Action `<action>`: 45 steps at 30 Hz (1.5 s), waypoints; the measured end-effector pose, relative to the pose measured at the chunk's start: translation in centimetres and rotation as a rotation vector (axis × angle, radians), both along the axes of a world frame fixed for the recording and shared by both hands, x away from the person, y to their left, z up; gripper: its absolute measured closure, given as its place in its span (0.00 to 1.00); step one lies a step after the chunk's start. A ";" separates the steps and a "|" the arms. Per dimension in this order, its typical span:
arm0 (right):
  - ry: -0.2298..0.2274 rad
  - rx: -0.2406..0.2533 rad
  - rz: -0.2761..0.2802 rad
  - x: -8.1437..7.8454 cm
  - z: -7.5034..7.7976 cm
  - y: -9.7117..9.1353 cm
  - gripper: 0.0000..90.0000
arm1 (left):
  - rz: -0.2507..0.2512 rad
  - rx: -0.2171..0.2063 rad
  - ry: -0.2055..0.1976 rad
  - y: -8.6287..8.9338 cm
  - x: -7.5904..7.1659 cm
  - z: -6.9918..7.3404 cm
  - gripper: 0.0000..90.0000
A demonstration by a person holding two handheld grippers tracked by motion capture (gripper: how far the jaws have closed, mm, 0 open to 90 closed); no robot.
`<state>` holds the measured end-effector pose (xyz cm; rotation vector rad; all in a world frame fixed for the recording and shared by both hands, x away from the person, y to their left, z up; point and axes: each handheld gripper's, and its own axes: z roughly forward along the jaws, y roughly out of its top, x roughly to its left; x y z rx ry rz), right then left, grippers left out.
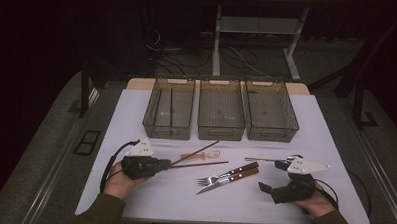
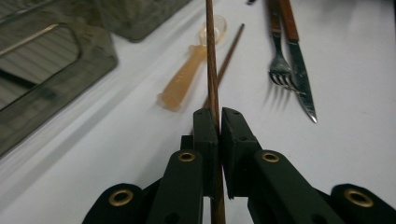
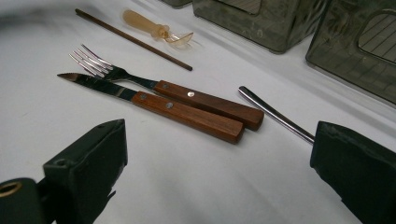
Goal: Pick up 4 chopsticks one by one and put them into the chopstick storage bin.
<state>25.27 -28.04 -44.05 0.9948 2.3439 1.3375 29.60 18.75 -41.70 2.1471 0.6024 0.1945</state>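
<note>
My left gripper point(image 1: 167, 165) point(image 2: 219, 113) is shut on a brown chopstick point(image 1: 197, 151) point(image 2: 211, 56), which sticks out ahead of the jaws and passes over an amber plastic spoon point(image 1: 201, 155) point(image 2: 187, 77). A second chopstick point(image 1: 202, 164) point(image 2: 229, 56) lies on the white table beside it. My right gripper point(image 1: 272, 176) point(image 3: 219, 140) stands open near the front right, with nothing between its jaws. Ahead of it lie a wooden-handled fork point(image 1: 227, 173) point(image 3: 187, 95) and knife point(image 1: 230, 179) point(image 3: 177, 112), side by side. A metal utensil handle point(image 1: 262, 159) point(image 3: 275, 114) lies just beyond.
Three dark see-through bins stand in a row at the back of the table: left point(image 1: 151, 125), middle point(image 1: 220, 135), right point(image 1: 291, 127). The left bin holds a thin dark stick point(image 1: 170, 108). The table's front edge is close to both hands.
</note>
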 end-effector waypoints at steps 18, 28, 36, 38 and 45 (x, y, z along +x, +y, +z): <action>0.000 0.001 0.002 0.1 0.0 0.0 0.05 | 0.086 -0.039 -0.018 0.8 0.8 1.2 0.94; 0.000 0.001 -0.004 0.1 0.0 0.0 0.05 | 0.100 -0.047 -0.022 0.6 2.1 2.3 0.94; 0.002 -0.002 -0.004 0.2 0.0 -0.1 0.05 | 0.118 -0.067 -0.027 0.4 2.9 3.0 0.94; 0.002 -0.001 -0.005 0.2 0.0 -0.1 0.05 | 0.118 -0.066 -0.030 0.3 3.1 3.1 0.94; 0.002 0.007 -0.007 0.1 0.0 -0.2 0.05 | 0.136 -0.057 -0.046 0.4 3.7 3.8 0.94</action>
